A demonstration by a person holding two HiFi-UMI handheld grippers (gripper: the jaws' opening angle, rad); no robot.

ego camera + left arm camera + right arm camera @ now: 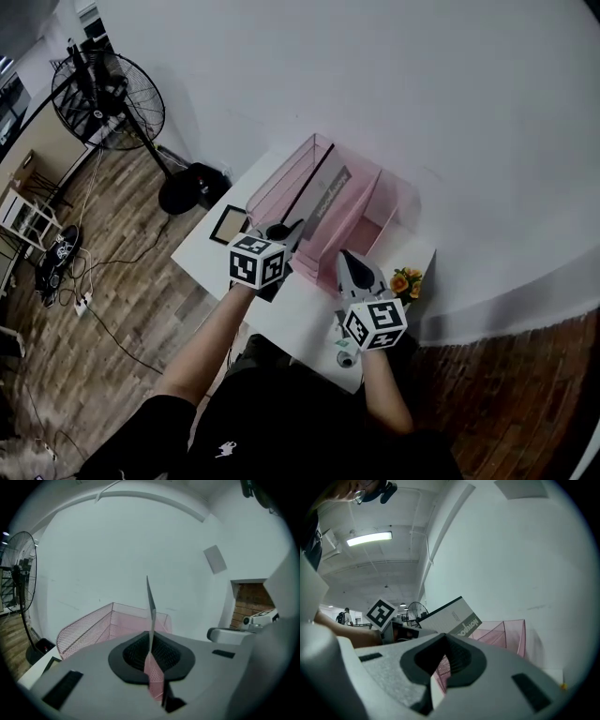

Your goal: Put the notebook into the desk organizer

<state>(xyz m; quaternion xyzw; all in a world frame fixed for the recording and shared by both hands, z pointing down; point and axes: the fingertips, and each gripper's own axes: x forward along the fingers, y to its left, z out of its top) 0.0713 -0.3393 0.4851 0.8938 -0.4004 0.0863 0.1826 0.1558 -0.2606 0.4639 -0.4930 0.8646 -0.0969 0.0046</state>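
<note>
The left gripper (279, 234) clamps the notebook (323, 199) tilted over the desk organizer (281, 180) at its one o'clock, the right gripper (352, 262) is closed, and next it likely needs lowering into a slot.

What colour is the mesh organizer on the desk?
Pink. The desk organizer shows best in the head view.

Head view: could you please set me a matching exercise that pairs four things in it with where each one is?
Things:
1. notebook
2. desk organizer
3. floor fan
4. orange flowers

Places:
A. standing on the wooden floor
B. near the right-hand edge of the table
C. between the fingers of the left gripper
D. on the table, against the wall

Pairs: 1-C, 2-D, 3-A, 4-B
</note>
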